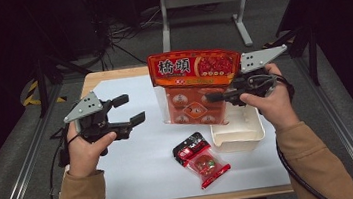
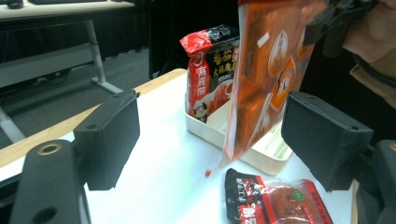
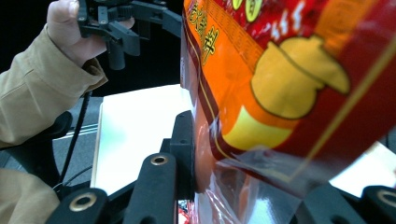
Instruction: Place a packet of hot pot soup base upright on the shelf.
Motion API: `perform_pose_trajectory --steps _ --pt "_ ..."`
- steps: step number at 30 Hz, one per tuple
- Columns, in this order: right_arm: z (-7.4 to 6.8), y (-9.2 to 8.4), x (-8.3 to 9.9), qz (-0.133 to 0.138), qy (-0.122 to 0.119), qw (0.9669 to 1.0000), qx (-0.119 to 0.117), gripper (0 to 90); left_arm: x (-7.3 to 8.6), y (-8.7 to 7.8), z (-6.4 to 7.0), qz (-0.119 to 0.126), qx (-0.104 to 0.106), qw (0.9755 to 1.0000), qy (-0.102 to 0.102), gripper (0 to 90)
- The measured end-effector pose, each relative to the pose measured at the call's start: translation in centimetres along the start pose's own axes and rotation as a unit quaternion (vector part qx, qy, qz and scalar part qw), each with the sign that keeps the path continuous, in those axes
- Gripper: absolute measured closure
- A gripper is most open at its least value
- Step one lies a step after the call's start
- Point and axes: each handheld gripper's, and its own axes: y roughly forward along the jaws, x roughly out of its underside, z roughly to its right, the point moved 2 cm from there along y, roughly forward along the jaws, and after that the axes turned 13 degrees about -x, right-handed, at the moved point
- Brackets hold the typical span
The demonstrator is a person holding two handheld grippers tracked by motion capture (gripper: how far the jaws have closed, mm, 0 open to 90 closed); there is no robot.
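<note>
The left gripper (image 1: 128, 110) is held level in the left hand (image 1: 86, 151), its jaws spread wide with nothing between them. The right gripper (image 1: 214, 96) is raised in the right hand (image 1: 269, 103), its jaws clamped.

Small red packet (image 1: 200, 158) beside white tray (image 1: 238, 141).

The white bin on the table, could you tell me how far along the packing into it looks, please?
One noodle packet already stands in the white bin. The right gripper holds the big orange bag above the bin, jaws shut on it. The left gripper is open with nothing in it. The small red packet lies on the table, not yet packed.
</note>
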Motion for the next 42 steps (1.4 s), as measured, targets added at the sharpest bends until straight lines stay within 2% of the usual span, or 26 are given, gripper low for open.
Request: perform_pose_trajectory --steps 7,10,20,41,42 --pt "0.4 -1.5 0.0 0.005 0.002 0.9997 0.022 70.2 0.4 0.1 -0.5 -0.012 -0.007 0.9999 -0.006 18.8" --pt "0.5 -2.1 0.1 0.006 0.005 0.9995 0.030 70.2 0.4 0.0 -0.6 -0.008 -0.013 0.9999 -0.005 17.5" --pt "1.0 -3.6 0.8 0.012 0.012 0.9982 0.057 70.2 1.0 0.3 -1.4 -0.021 -0.014 0.9996 -0.010 14.6" --pt "1.7 -6.8 3.4 0.037 0.026 0.9927 0.112 70.1 1.6 0.8 -1.6 -0.042 -0.015 0.9990 -0.001 13.3" --pt "1.7 -6.9 3.5 0.037 0.027 0.9924 0.115 70.2 1.6 0.9 -1.6 -0.042 -0.015 0.9990 -0.005 13.3"
